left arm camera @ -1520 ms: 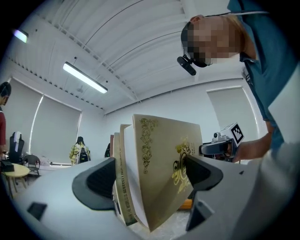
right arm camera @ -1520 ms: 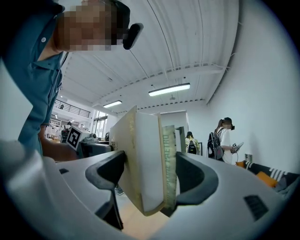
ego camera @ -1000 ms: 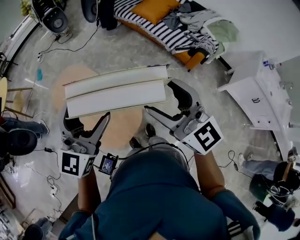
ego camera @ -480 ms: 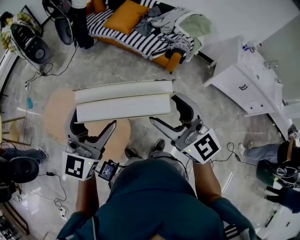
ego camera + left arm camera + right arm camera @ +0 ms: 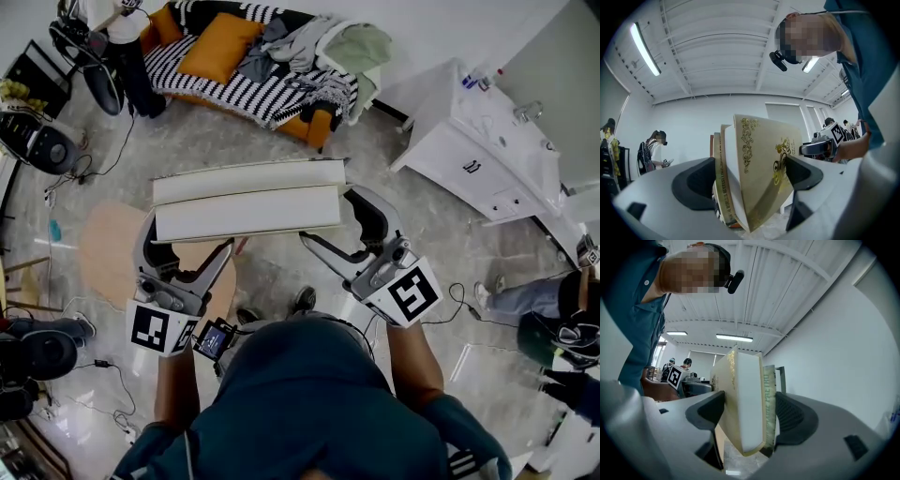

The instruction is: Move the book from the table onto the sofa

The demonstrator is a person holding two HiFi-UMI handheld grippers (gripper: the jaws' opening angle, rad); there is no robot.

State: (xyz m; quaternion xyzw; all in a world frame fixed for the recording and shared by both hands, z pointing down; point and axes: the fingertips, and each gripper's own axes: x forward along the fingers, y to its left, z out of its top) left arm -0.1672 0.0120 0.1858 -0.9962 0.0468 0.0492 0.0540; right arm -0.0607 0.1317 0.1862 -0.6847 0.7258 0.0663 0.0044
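- Gripping the book (image 5: pixel 244 199) at its left end, the left gripper (image 5: pixel 187 246) has its jaws closed on it. Its own view confirms the left gripper (image 5: pixel 750 180) has a dark pad against each side of the book (image 5: pixel 754 173), whose gold-patterned cover splays slightly from the pages.
- Right gripper (image 5: pixel 328 220) holds the book's right end. Its own view shows the right gripper (image 5: pixel 750 416) clamped on the book (image 5: pixel 743 404), with both pads in contact.
- Book is carried level in the air between the two grippers, page edges upward, resting on nothing.
- Round wooden table (image 5: pixel 108 262) lies below and to the left of the book, partly behind the left gripper, with no contact between the two.
- Striped sofa (image 5: pixel 234 89) stands beyond the book, well apart from it. It carries an orange cushion (image 5: pixel 220 47) and a heap of clothes (image 5: pixel 309 42).
- White cabinet (image 5: pixel 478 150) stands beyond the book, to its right.
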